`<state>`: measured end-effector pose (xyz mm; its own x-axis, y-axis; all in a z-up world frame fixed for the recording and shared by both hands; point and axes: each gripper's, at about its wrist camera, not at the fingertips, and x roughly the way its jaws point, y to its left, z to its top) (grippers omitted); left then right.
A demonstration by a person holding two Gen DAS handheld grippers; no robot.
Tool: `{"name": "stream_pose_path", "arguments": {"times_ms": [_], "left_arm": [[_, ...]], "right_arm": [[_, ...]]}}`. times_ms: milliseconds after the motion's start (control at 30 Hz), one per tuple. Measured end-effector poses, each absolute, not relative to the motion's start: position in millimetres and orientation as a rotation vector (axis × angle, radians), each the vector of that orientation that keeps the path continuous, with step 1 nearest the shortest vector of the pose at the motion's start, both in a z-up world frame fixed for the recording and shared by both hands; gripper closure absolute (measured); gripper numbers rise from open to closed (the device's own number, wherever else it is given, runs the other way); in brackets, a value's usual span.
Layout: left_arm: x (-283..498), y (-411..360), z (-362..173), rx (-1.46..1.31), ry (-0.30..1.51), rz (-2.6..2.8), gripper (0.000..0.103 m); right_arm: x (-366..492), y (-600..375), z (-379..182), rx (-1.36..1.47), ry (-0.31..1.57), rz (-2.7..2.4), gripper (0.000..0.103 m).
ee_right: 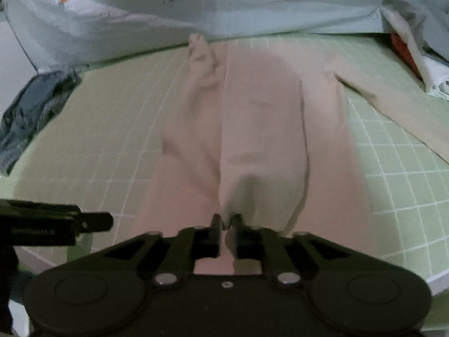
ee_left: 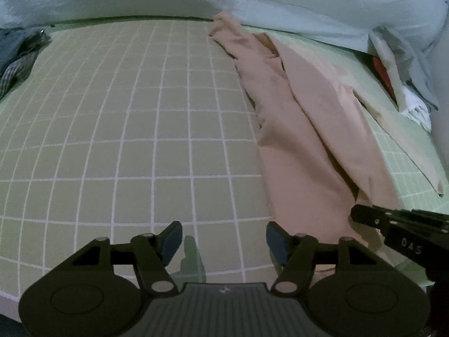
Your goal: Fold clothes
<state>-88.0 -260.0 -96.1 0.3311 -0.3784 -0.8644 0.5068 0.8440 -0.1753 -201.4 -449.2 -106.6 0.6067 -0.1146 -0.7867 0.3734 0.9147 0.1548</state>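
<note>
Two grippers: right gripper (ee_right: 226, 221) pinches pink garment (ee_right: 261, 129) hem at lower centre; left gripper (ee_left: 223, 238) spread, empty, over mat (ee_left: 126, 140). Fabric looks light, limp; grab edges or corners, not mid-panel.

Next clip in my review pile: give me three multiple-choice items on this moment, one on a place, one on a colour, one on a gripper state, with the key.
1. Where does the crumpled grey-blue garment lie on the green gridded mat?
A. at its far left edge
B. at its centre
C. under the left gripper

2. What colour is the long garment spread across the mat?
A. navy
B. pale pink
C. bright yellow

3. How do the grippers stand?
A. both open
B. left gripper open, right gripper shut on the pink cloth
C. both shut on cloth

Key: 1 A, it sits by the mat's left border in both views. 2 B, the fabric reads pale pink in both. 3 B, the left fingers are spread over bare mat; the right ones pinch a fold.
</note>
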Motion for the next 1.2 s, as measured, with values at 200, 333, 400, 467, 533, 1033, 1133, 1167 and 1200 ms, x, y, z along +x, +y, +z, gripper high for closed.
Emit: {"name": "stream_pose_path", "arguments": {"times_ms": [200,333,400,467,533,1033,1133,1167,1200], "left_arm": [[-81.8,-268.6,-94.4,0.14,1.088,-0.583,0.026],[-81.1,-284.8,-88.8,0.14,1.07,-0.606,0.026],[-84.3,-298.3,-85.3,0.125,1.061,-0.627,0.026],[-87.5,-311.7,-81.9,0.11,1.053,-0.647,0.026],[-90.8,-325.2,-78.4,0.095,1.045,-0.668,0.027],[-117.0,-400.4,-92.2,-0.027,1.159,-0.635,0.096],[-116.4,-391.1,-81.8,-0.082,1.143,-0.628,0.098],[-115.6,-386.8,-77.7,-0.102,1.139,-0.626,0.098],[-114.5,-381.3,-73.4,-0.126,1.134,-0.627,0.099]], "right_arm": [[-214.1,-467.8,-89.2,0.374,0.777,-0.365,0.045],[-225.9,-485.8,-90.8,0.387,0.781,-0.443,0.032],[-235.4,-496.9,-92.5,0.402,0.786,-0.478,0.028],[-243.6,-509.8,-94.0,0.416,0.791,-0.507,0.026],[-250.7,-526.2,-95.9,0.423,0.797,-0.521,0.026],[-267.4,-634.3,-97.5,0.43,0.853,-0.495,0.026],[-265.0,-642.9,-100.6,0.44,0.861,-0.479,0.026],[-263.5,-644.4,-101.3,0.445,0.862,-0.474,0.026],[-261.3,-645.5,-101.8,0.449,0.863,-0.469,0.026]]}}
